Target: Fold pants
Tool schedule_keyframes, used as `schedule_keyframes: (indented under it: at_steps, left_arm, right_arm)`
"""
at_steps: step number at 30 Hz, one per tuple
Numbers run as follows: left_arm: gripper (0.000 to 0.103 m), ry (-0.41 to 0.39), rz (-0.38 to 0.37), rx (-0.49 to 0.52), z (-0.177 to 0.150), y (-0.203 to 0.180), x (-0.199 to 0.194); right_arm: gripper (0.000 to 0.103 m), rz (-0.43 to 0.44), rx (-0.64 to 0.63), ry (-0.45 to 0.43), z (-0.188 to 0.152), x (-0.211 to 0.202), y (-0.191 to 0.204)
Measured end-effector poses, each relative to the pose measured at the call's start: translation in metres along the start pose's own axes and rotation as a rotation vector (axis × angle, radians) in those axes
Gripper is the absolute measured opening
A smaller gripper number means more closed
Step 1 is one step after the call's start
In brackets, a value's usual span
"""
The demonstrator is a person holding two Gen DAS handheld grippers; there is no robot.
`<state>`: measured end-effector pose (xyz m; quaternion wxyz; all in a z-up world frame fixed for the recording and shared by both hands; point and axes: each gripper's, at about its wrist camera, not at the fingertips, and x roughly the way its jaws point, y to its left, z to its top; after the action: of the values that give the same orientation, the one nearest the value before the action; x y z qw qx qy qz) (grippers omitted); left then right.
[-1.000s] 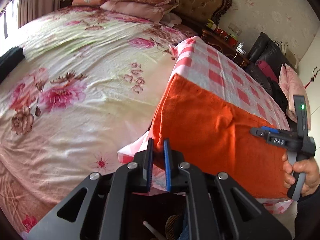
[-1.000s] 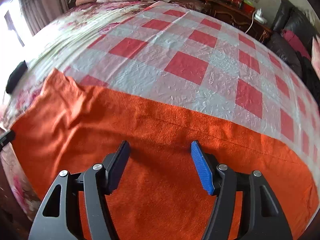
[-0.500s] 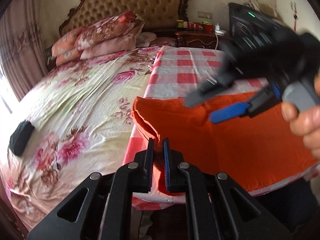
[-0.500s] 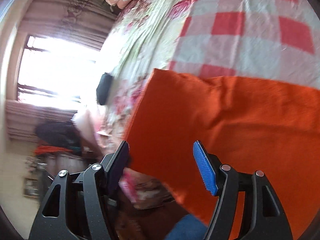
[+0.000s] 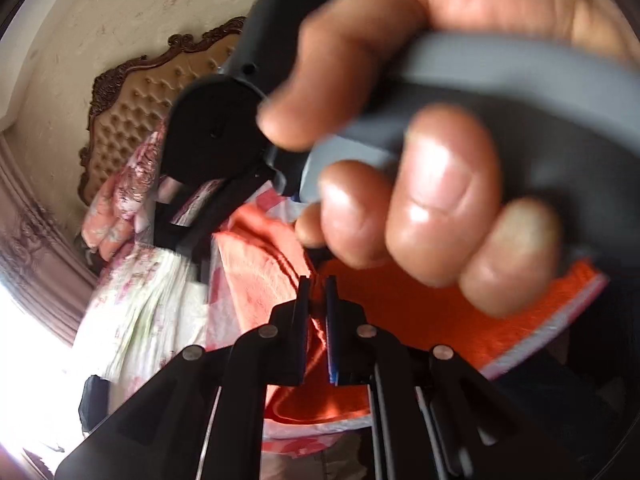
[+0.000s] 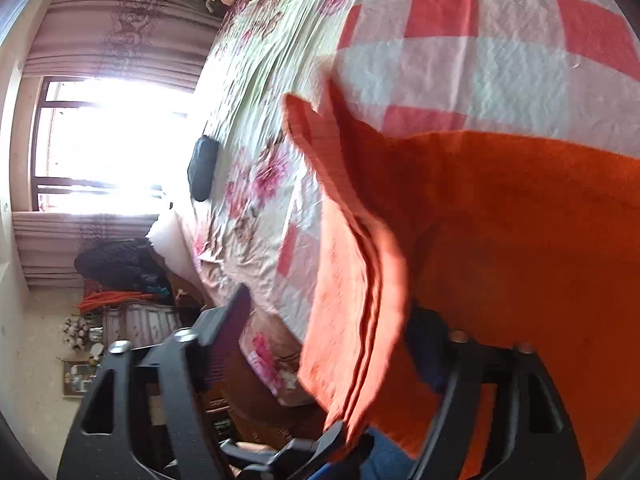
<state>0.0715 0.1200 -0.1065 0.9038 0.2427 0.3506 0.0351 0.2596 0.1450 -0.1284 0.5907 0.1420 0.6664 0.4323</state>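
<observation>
Your left tongs (image 5: 318, 312) are pinched nearly closed on an edge of the orange pants (image 5: 420, 308), with the cloth gripped between the two fingers. Just past them, your right hand (image 5: 420, 184) fills most of the left view, wrapped around the grey handle of the other tool.

Your right tongs (image 6: 320, 360) stand about half open and are closing. A lifted, layered fold of the pants (image 6: 500, 220) hangs between their fingers. The left finger (image 6: 228, 332) is still clear of the cloth; the right one is hidden behind the fold, so you cannot tell whether it touches.

The rest of the pants lies on a red-and-white checked sheet (image 6: 480, 60) on the bed (image 6: 256, 128), near its front edge. A dark flat object (image 6: 203, 168) rests on the floral bedspread, well apart from the pants.
</observation>
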Motion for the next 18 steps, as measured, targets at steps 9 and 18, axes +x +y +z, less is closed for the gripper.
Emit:
schedule_keyframes:
  at_steps: [9,18]
  left_arm:
    - [0.07,-0.024,-0.066,-0.257,-0.028,0.017,-0.009]
    - [0.056,-0.056,-0.01,-0.183,-0.04,0.012,-0.017]
  right_arm:
    - [0.007,0.025,0.051,-0.043,-0.008,-0.014,-0.035]
    - [0.007,0.025,0.064,-0.043,-0.01,-0.013,-0.04]
